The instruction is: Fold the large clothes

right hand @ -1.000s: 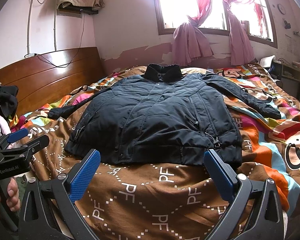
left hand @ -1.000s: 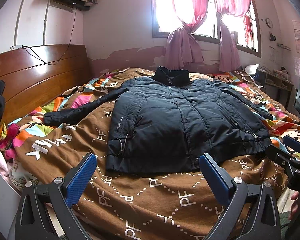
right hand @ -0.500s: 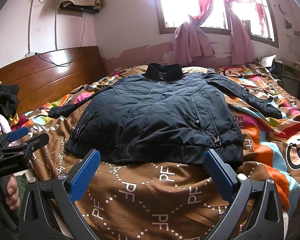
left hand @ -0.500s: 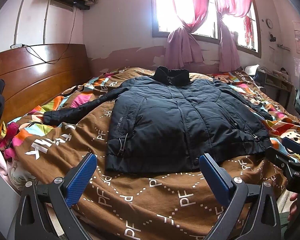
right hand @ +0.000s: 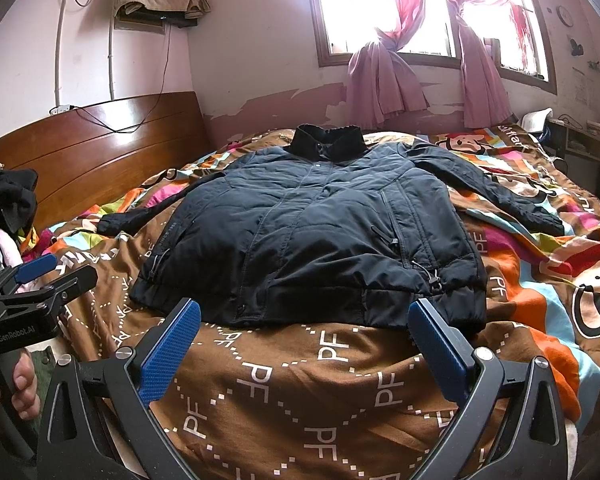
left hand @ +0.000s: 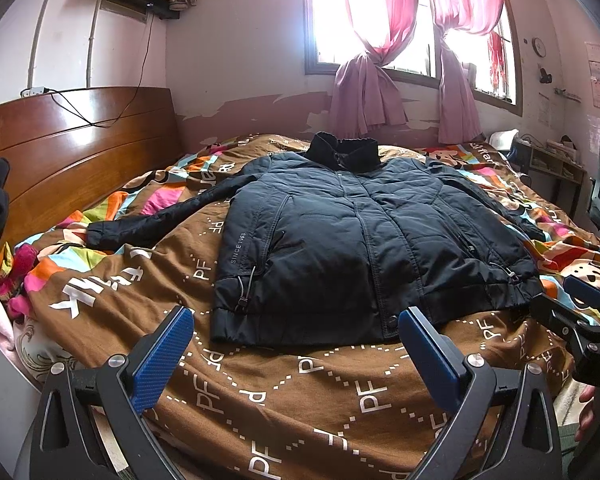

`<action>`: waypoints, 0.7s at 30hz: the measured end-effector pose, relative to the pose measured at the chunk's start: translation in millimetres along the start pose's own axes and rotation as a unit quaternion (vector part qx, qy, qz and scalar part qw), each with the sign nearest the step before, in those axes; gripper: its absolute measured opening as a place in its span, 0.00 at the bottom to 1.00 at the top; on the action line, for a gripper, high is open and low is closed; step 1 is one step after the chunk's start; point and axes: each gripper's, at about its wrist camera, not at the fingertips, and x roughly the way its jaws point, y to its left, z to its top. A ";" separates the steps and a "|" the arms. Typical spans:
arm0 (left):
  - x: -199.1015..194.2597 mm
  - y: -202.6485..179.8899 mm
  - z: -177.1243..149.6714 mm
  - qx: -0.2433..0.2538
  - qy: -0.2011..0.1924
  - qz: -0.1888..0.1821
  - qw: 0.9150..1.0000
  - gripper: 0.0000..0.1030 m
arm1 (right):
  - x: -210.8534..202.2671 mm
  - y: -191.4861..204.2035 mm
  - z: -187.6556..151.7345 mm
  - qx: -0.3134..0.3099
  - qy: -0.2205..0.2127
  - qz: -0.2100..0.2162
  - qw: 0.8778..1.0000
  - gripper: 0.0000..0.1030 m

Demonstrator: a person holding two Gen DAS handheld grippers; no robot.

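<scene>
A dark navy padded jacket [left hand: 364,236] lies flat and face up on the bed, collar towards the window, both sleeves spread out to the sides. It also shows in the right wrist view [right hand: 320,236]. My left gripper [left hand: 296,344] is open and empty, hovering just short of the jacket's hem. My right gripper [right hand: 304,340] is open and empty, also just short of the hem. The right gripper shows at the right edge of the left wrist view [left hand: 580,312]; the left gripper shows at the left edge of the right wrist view [right hand: 40,280].
The bed has a brown and multicoloured patterned cover [left hand: 300,392]. A wooden headboard [left hand: 68,148] stands on the left, with dark clothes [right hand: 8,200] piled by it. A window with pink curtains [left hand: 380,60] is at the back, a desk [left hand: 556,164] at far right.
Both grippers have barely moved; the jacket lies as before.
</scene>
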 end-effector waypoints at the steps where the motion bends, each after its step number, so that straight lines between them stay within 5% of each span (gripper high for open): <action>1: 0.2 0.2 -0.2 0.000 0.000 0.000 1.000 1.00 | -0.1 0.0 -0.2 0.000 0.000 0.000 1.000 0.99; 21: 2.8 -7.3 -2.3 0.001 0.010 0.020 1.000 1.00 | 1.5 -3.1 0.2 0.008 0.006 -0.007 1.000 0.99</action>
